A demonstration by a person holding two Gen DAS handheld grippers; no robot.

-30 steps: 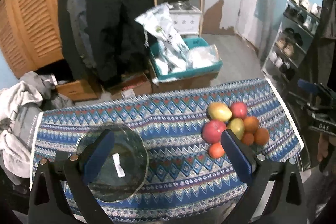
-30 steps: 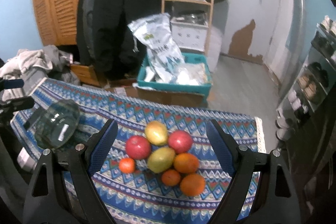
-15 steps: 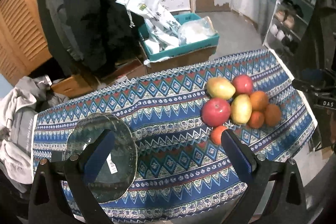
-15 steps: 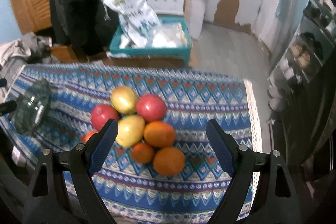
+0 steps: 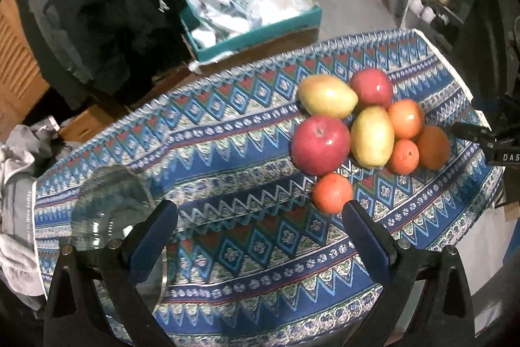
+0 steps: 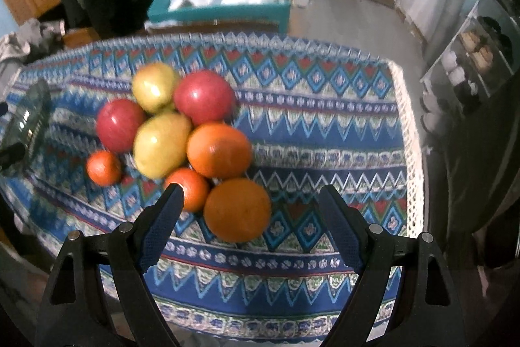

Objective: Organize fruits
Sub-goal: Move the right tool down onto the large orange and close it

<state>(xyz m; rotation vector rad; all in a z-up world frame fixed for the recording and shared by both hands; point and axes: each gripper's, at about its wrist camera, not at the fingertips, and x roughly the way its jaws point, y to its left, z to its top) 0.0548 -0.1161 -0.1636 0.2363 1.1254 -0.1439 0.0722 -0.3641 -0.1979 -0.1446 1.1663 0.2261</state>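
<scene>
Seven fruits sit bunched in one touching cluster on the patterned cloth (image 6: pixel 325 126): two red apples, two yellow-green mangoes and a few oranges. From my right gripper (image 6: pixel 248 218) the big orange (image 6: pixel 237 210) lies right between the spread fingers, closer to the left finger, with a smaller orange (image 6: pixel 191 189) just behind that left fingertip (image 6: pixel 169 207). Both my grippers are released and holding nothing. My left gripper (image 5: pixel 260 226) hangs over bare cloth, with the stray small orange (image 5: pixel 333 192) just ahead of its right finger and the front apple (image 5: pixel 320 143) beyond that. The glass bowl (image 5: pixel 107 207) sits under and past its left finger, well apart from the pile.

I judge the job barely begun; nothing is in the bowl yet.

My worry is the packing. If I close the right fingers on the big orange, the left one may wedge against the small orange and shove it into the mango (image 6: pixel 161 143), and round fruit on cloth will roll. The cloth's fringed right edge (image 6: pixel 406 132) is not far, so a nudged orange could go over. The right view is also blurred, so my aim is less sure than I would like.
</scene>
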